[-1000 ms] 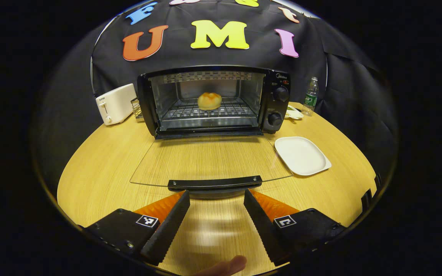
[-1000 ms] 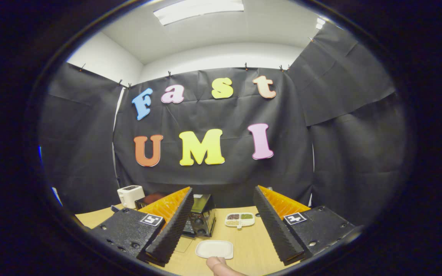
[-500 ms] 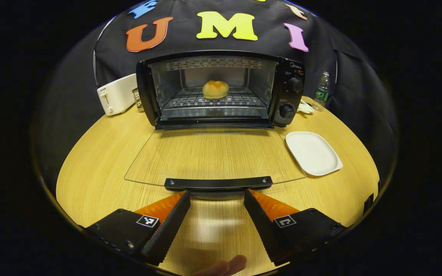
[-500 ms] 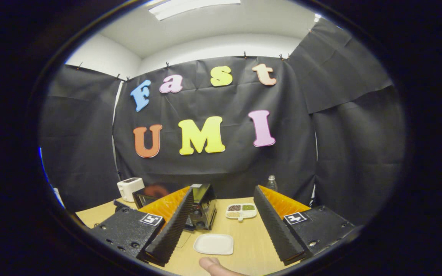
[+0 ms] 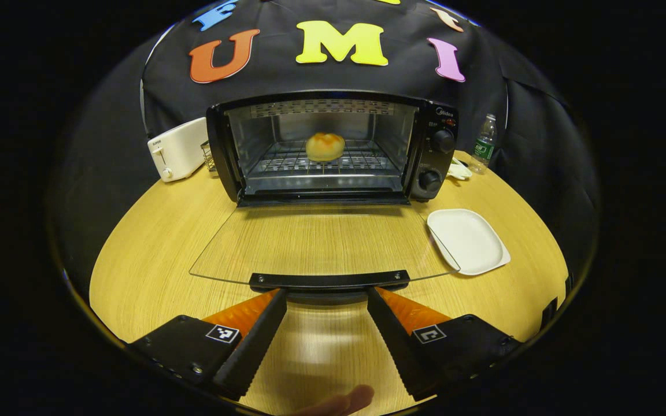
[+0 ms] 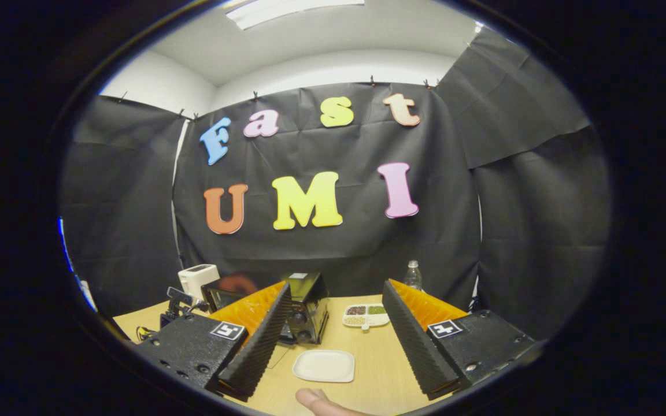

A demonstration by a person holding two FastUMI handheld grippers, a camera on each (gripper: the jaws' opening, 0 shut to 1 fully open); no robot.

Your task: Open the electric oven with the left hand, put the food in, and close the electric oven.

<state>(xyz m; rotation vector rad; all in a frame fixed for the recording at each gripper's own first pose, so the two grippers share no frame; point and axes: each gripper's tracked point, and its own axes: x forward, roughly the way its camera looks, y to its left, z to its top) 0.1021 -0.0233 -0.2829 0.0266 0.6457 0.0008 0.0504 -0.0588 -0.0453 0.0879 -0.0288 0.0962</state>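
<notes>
The black electric oven point(image 5: 425, 150) stands at the back of the round wooden table point(image 5: 154, 242) with its glass door point(image 5: 321, 242) folded flat toward me. A golden bun point(image 5: 325, 146) sits on the wire rack inside. My left gripper point(image 5: 326, 300) is open, its fingertips just short of the door's black handle point(image 5: 329, 280), touching nothing. In the right gripper view, my right gripper point(image 6: 336, 294) is open and raised above the table, holding nothing. The oven point(image 6: 307, 309) shows between its fingers, partly hidden by the left finger.
An empty white plate point(image 5: 467, 240) lies right of the door. A white toaster point(image 5: 176, 149) stands left of the oven, a water bottle point(image 5: 484, 142) and a small sectioned dish point(image 6: 366, 315) to the right. A fingertip point(image 5: 344, 398) shows at the bottom edge.
The left gripper's view shifted slightly; the door handle now sits closer to its fingertips. The right gripper has tilted down a little, showing more of the table.
</notes>
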